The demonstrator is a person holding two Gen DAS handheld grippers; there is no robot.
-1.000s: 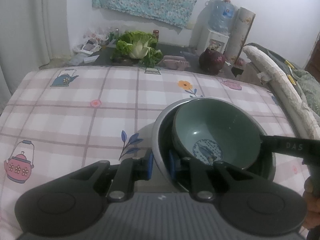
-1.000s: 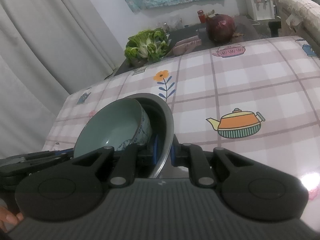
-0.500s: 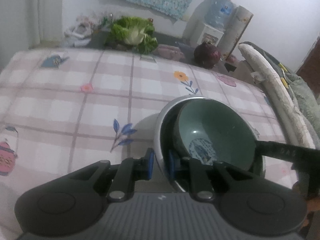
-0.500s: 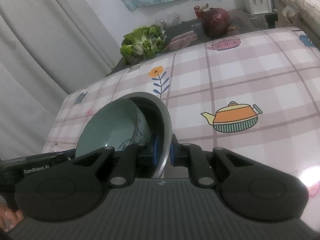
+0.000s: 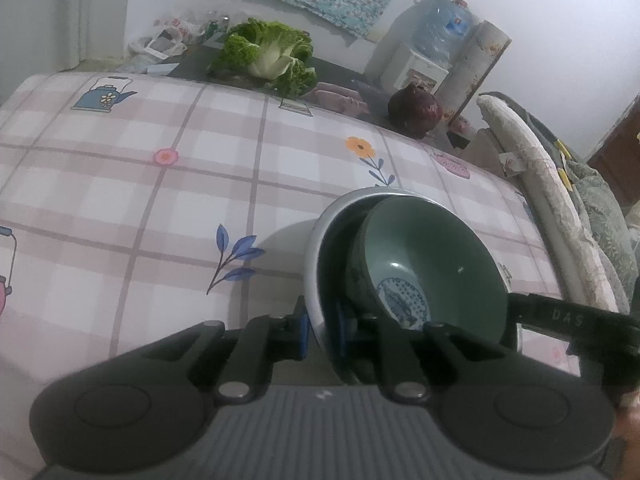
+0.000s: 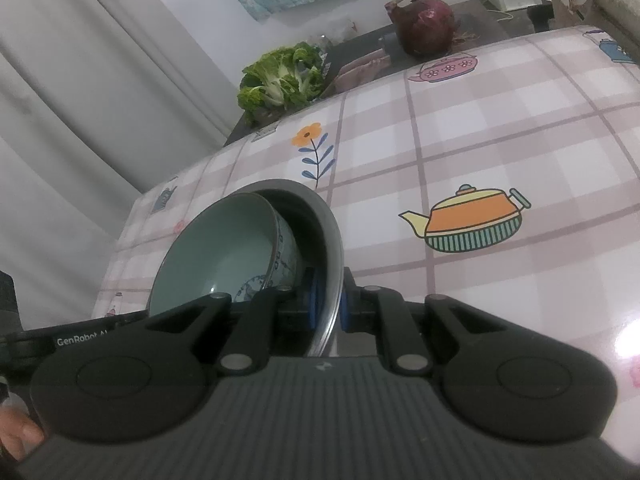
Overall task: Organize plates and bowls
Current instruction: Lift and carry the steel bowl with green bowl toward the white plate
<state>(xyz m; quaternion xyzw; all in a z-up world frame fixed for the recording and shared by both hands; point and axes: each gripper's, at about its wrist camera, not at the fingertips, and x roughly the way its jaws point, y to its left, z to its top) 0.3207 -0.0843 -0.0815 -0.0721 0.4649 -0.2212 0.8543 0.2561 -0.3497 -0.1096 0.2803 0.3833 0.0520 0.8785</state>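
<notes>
Cabbage [image 5: 269,56] and onion [image 5: 415,112] beyond tablecloth [image 5: 160,200]

1. The left wrist view looks forward and down along the left gripper [image 5: 322,326], close over the worktop [image 5: 200,184], facing the far wall.
2. The right wrist view looks forward along the right gripper [image 6: 328,306], equally close, facing the curtain [image 6: 92,92] and the same wall.
3. Both views share the metal bowl [image 5: 316,252] [image 6: 334,248] with the green bowl [image 5: 432,256] [image 6: 224,248] in it, seen from opposite sides, plus the cabbage [image 5: 268,58] [image 6: 280,78] and onion [image 5: 414,110] [image 6: 426,26] beyond.
</notes>
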